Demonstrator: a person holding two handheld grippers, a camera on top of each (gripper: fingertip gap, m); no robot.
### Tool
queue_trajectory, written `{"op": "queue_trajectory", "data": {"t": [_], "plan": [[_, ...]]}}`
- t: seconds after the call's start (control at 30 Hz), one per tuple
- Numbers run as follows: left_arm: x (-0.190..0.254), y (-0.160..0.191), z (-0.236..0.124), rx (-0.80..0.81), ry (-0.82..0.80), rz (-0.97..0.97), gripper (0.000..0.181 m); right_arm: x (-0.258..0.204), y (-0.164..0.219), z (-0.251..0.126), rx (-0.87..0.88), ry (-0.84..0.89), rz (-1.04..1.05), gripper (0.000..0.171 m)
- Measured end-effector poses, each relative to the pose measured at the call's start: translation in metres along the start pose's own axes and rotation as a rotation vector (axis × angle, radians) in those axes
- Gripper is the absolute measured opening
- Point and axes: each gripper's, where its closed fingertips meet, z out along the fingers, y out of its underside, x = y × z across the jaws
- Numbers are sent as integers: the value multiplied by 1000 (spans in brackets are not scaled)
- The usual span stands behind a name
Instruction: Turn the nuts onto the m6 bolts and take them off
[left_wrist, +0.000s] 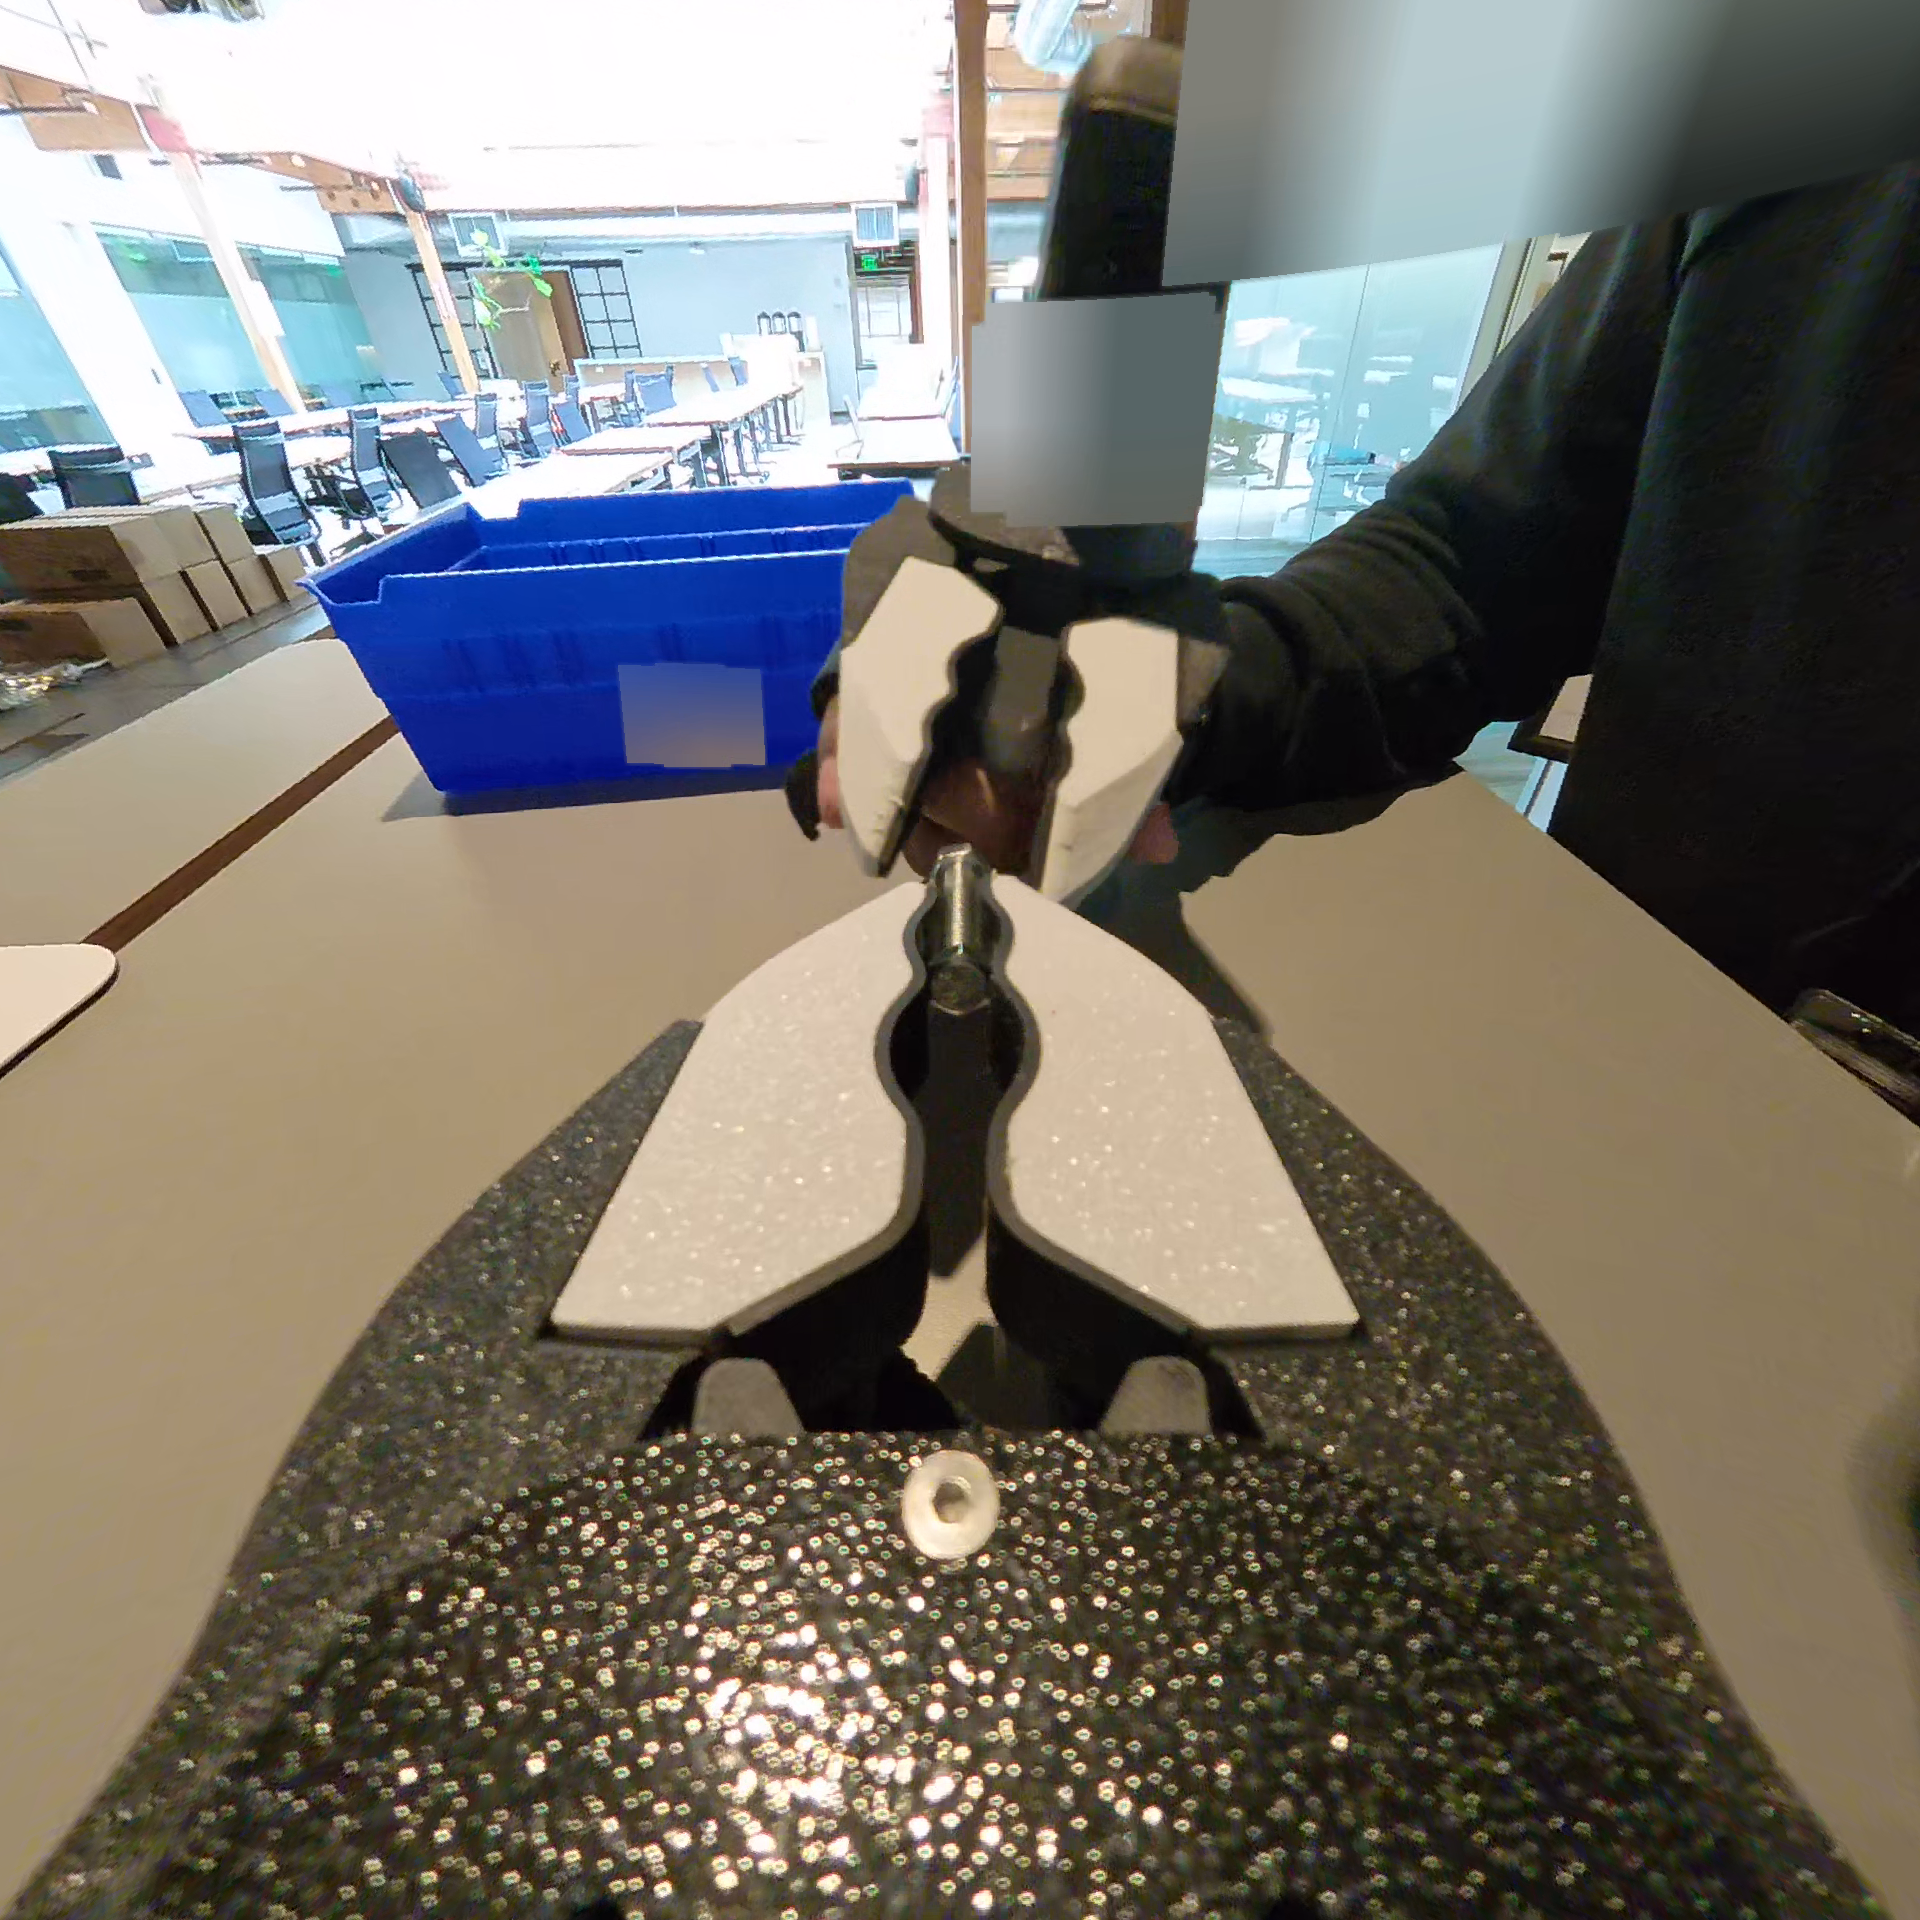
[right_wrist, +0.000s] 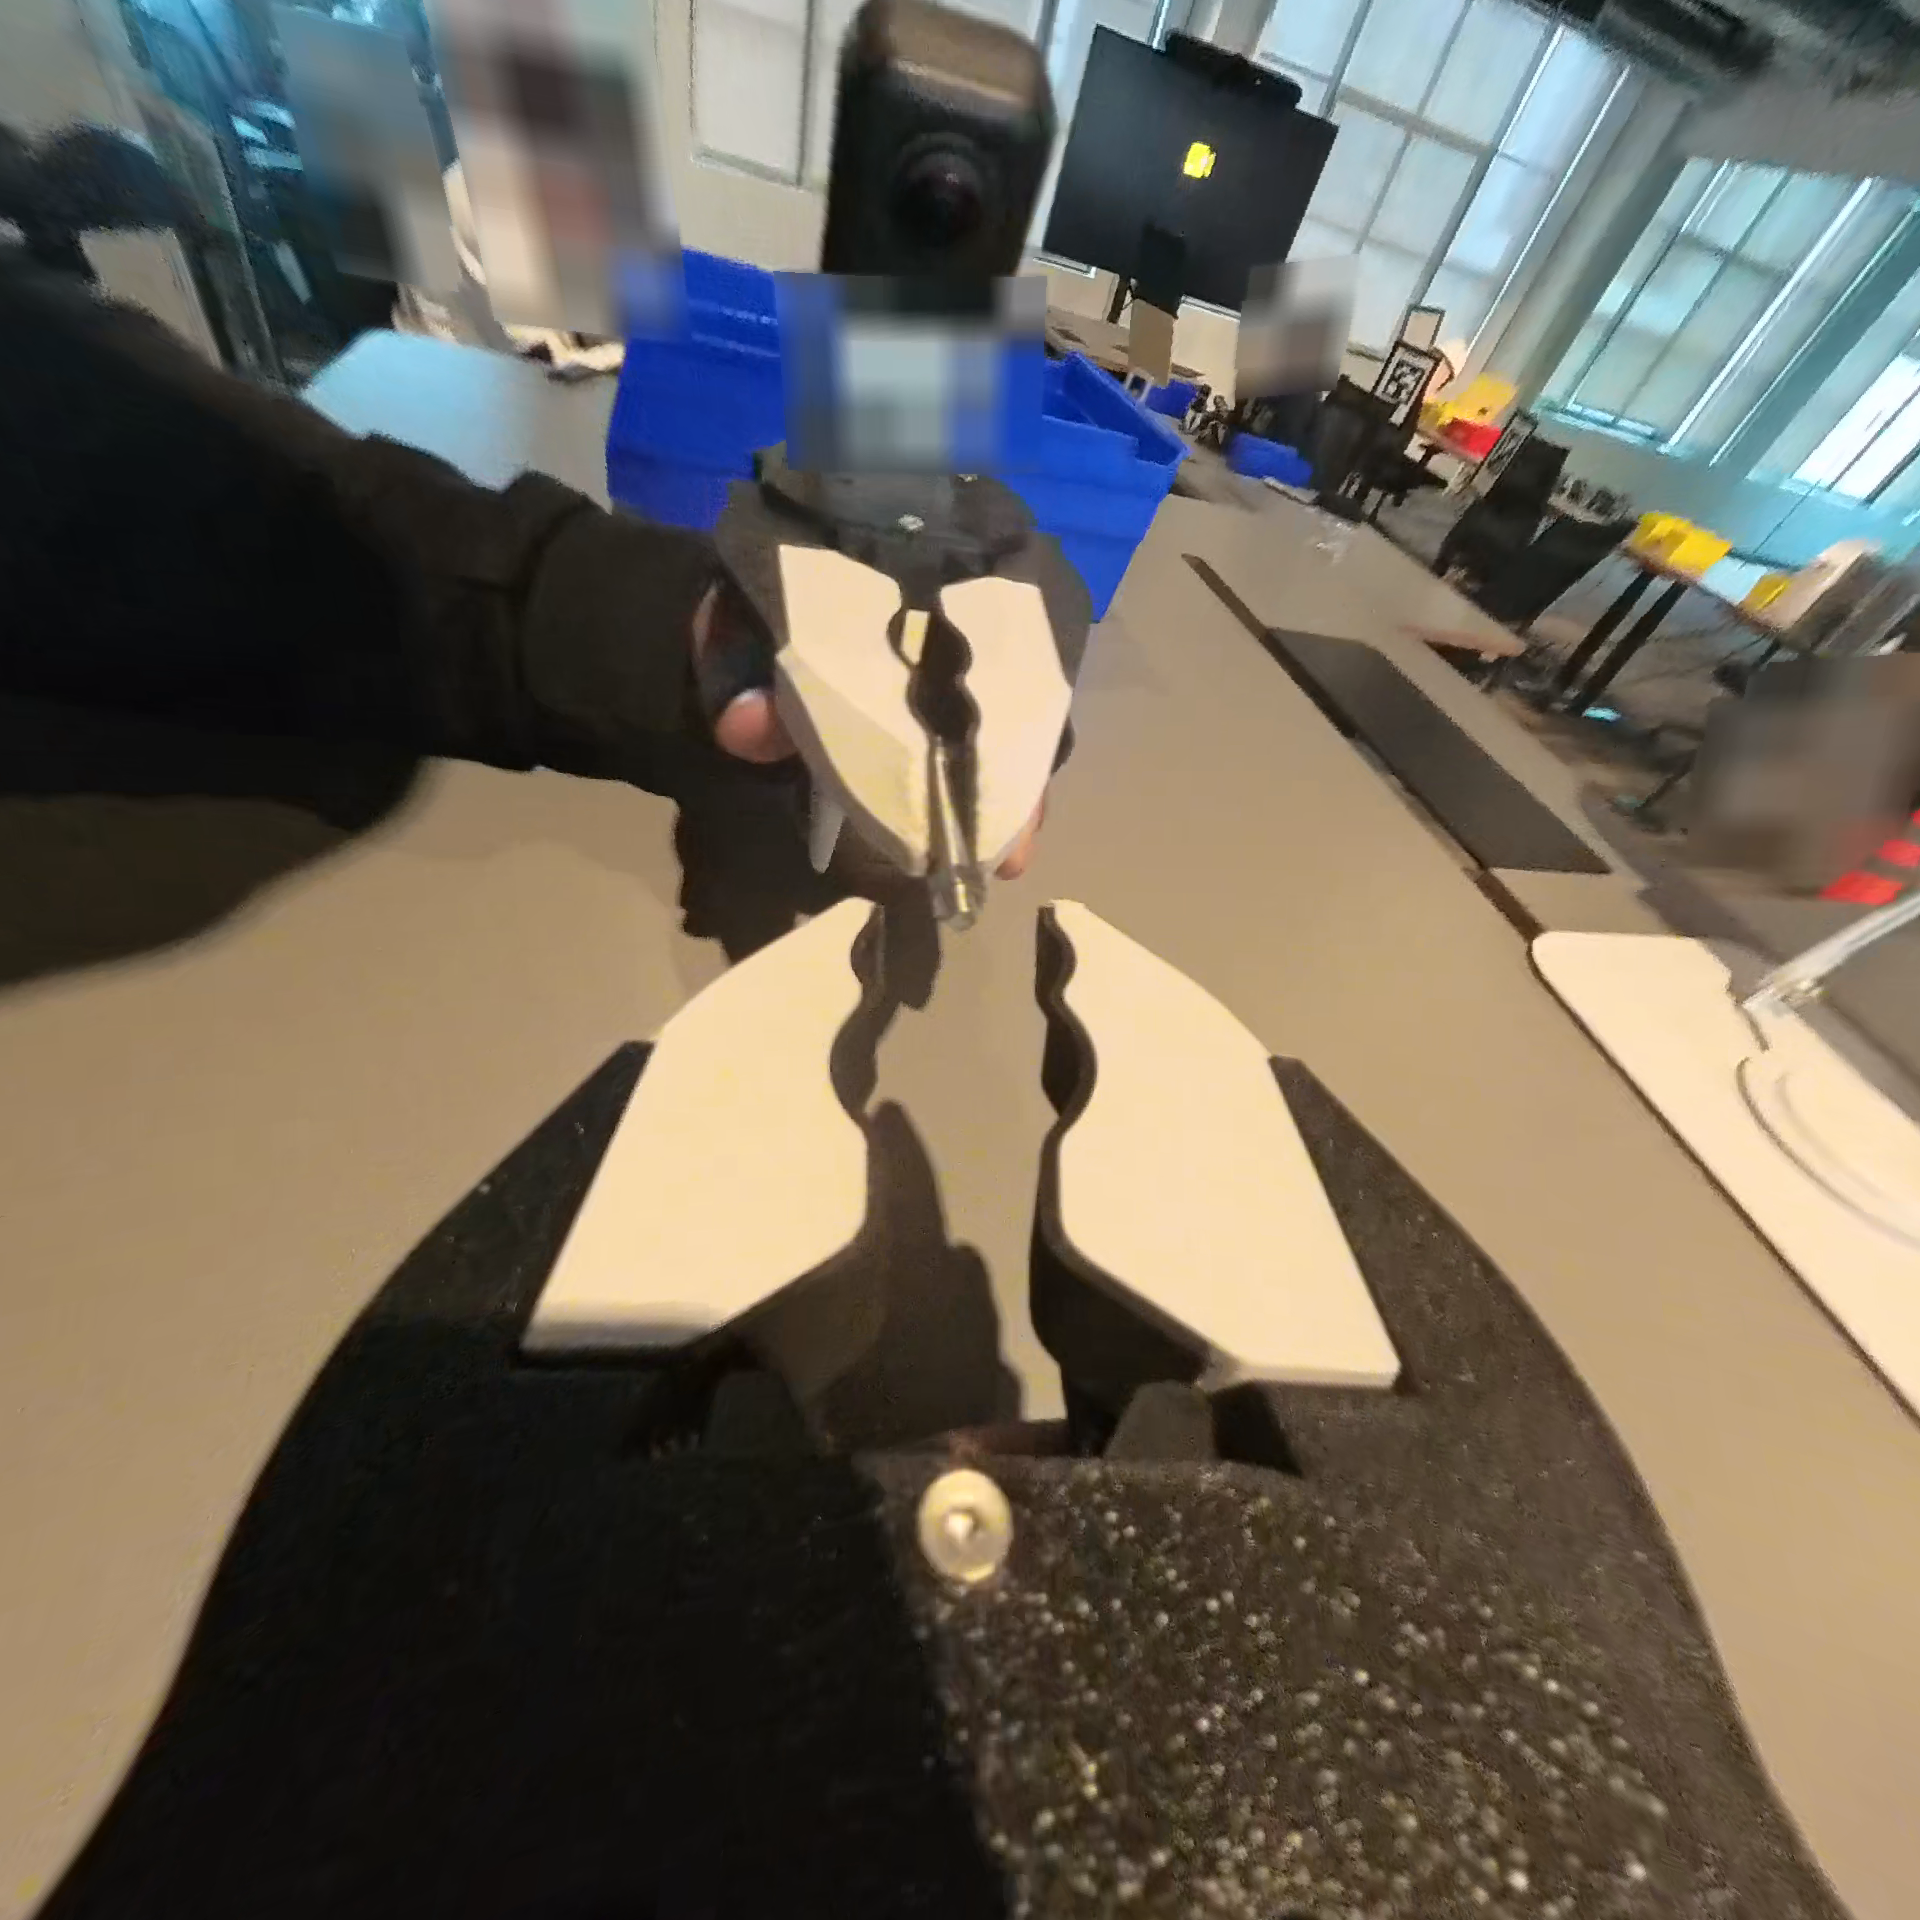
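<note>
The left gripper (left_wrist: 956, 935) is closed on the bolt (left_wrist: 954, 920): its white fingers (left_wrist: 800, 1122) pinch the hex head and the lower part of the shank, and the threaded end sticks out forward past the tips. The long axis of the bolt lies almost along the fingers and points away, toward the right gripper (left_wrist: 971, 831), which faces it just beyond, with its jaws parted around the thread end. In the right wrist view the right gripper (right_wrist: 961, 914) stands open and holds nothing, and the bolt (right_wrist: 956, 842) tilts a little down toward it. I cannot see any nut. To do this step well, I think both axes must stay in one line, otherwise the thread may cross. Farther away, a blue bin (left_wrist: 582, 644) stands on the grey table (left_wrist: 312, 1039).
</note>
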Motion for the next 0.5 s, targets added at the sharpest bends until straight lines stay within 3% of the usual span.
{"op": "queue_trajectory", "data": {"t": [0.23,0.3,0.43,0.5], "plan": [[2,2,1,-13,12,0,5,-2,4,6,-42,15,28,10],[4,2,1,-17,15,9,5,-6,4,5,-45,-75,199,10],[4,4,4,-34,11,20,5,-12,3,2,-4,-362,790,10],[4,5,4,-37,8,20,5,-13,1,0,44,-456,938,10]]}}
